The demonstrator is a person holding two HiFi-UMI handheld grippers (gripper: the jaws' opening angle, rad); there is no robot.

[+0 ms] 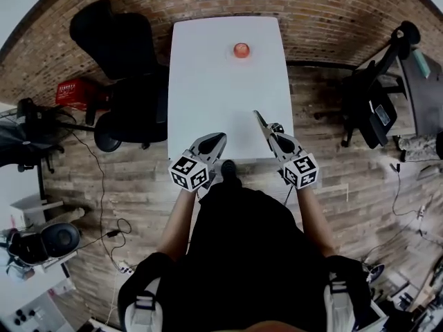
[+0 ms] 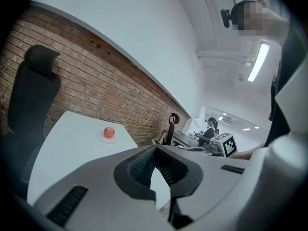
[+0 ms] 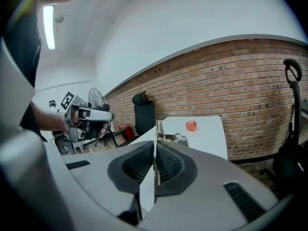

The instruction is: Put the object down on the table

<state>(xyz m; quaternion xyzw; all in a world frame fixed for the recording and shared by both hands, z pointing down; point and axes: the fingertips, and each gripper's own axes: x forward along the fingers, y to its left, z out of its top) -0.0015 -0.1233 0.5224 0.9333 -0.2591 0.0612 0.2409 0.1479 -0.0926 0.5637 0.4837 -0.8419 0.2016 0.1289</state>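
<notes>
A small red round object [image 1: 241,50] rests on a white saucer [image 1: 229,54] near the far end of the white table [image 1: 208,95]. It also shows in the left gripper view [image 2: 109,132] and the right gripper view [image 3: 191,125]. My left gripper [image 1: 219,138] hovers over the table's near edge, its jaws meeting at the tips with nothing between them [image 2: 154,147]. To its right, my right gripper [image 1: 257,115] reaches a little farther over the table and is shut and empty [image 3: 156,129]. Both are far from the red object.
A black office chair [image 1: 124,68] stands against the table's left side, with a red crate [image 1: 75,92] beyond it. Another black chair [image 1: 377,102] and a desk stand at the right. Cables lie on the wooden floor [image 1: 104,206]. A brick wall runs behind the table.
</notes>
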